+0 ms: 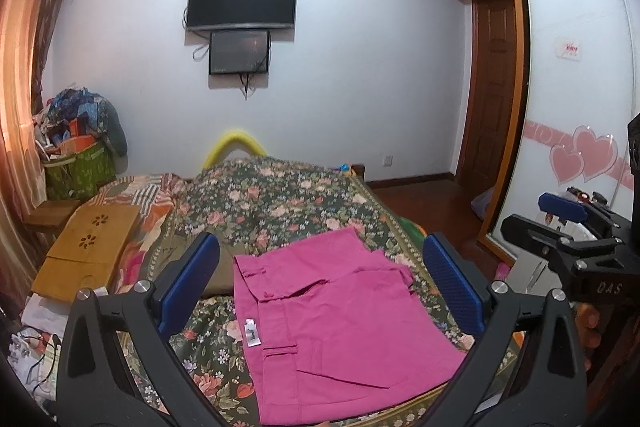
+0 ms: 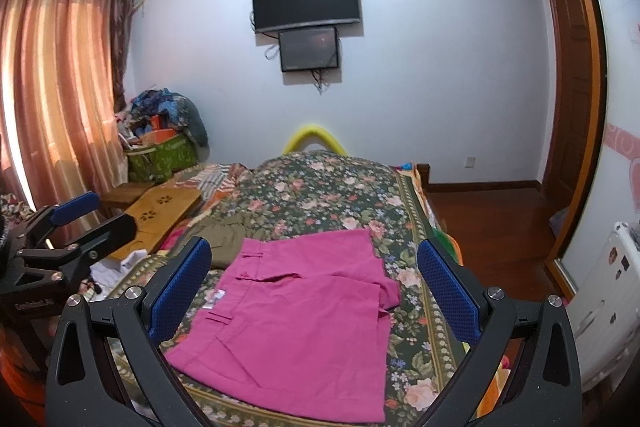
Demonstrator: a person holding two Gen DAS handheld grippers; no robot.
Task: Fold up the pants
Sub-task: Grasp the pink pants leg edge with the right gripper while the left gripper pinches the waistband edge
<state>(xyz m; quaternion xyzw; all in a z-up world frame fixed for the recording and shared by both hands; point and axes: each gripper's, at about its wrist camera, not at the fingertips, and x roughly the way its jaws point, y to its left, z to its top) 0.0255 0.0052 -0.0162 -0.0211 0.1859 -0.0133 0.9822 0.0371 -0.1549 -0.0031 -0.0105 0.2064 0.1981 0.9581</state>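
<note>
The pink pants [image 1: 340, 327] lie folded flat on the floral bed [image 2: 320, 195], both the left gripper [image 1: 320, 291] and the right gripper [image 2: 316, 287] hover over them with jaws wide and empty, and the green basket [image 1: 78, 169] in the corner is stuffed with clothes.

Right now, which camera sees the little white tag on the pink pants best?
The left wrist view: the white tag on the pink pants lies near and plain. In the right wrist view it is small and partly hidden behind a tool finger.

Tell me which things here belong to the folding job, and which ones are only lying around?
For the job:
pink pants
left claw, open
right claw, open

Only lying around:
olive garment
wooden lap desk
green basket
floral bedspread
</note>
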